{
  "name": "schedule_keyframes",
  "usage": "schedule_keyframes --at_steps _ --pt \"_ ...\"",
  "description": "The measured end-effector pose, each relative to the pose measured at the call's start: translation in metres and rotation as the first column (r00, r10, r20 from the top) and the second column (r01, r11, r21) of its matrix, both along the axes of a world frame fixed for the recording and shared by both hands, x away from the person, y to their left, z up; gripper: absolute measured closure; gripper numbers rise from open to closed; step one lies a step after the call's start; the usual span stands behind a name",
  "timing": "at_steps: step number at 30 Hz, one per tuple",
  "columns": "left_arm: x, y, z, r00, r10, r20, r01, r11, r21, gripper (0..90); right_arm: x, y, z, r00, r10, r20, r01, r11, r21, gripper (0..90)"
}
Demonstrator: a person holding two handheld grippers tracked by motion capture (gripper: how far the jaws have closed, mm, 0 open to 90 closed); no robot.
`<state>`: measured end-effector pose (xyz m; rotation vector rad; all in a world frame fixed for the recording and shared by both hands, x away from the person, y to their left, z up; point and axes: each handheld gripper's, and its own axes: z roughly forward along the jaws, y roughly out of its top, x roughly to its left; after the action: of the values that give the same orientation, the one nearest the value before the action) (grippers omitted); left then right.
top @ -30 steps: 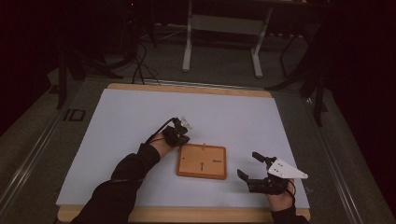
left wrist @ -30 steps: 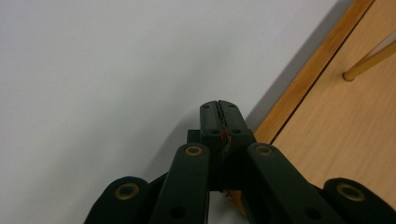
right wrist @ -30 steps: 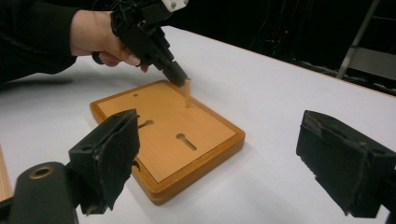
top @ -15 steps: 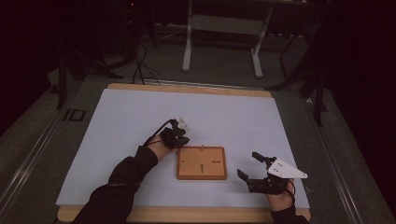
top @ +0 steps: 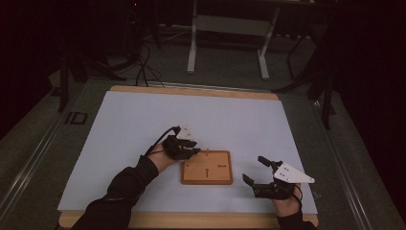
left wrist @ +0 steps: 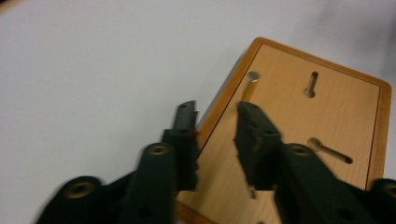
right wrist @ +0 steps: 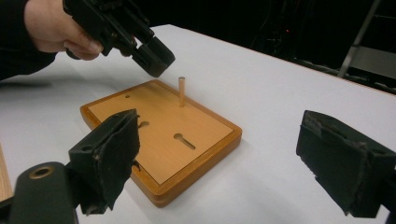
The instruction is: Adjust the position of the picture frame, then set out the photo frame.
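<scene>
Release has just occurred at the left gripper [right wrist: 140, 46]: its jaws have just been opening and now stand slightly apart with nothing between them, hanging just above and beside the wooden peg [right wrist: 181, 91]. One second earlier that gripper sat lower, against the board's corner. The peg stands upright in a hole near the far corner of the wooden board [top: 207, 167] (the other slots are unfilled). Judged from this, the insertion step looks complete. The right gripper [top: 262, 172] rests on the white table [top: 124, 124] beside the board, jaws spread wide and holding nothing.
</scene>
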<state>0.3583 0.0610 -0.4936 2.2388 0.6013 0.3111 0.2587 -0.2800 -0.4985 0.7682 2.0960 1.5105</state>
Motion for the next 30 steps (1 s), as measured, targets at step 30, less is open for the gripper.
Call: schedule_keyframes --at_steps 30 --pt "0.015 -0.029 -0.014 0.9951 -0.095 -0.026 0.095 0.9951 -0.029 83.6 -0.003 0.015 0.001 0.9993 0.034 0.014 -0.033 0.996 -0.080 10.2"
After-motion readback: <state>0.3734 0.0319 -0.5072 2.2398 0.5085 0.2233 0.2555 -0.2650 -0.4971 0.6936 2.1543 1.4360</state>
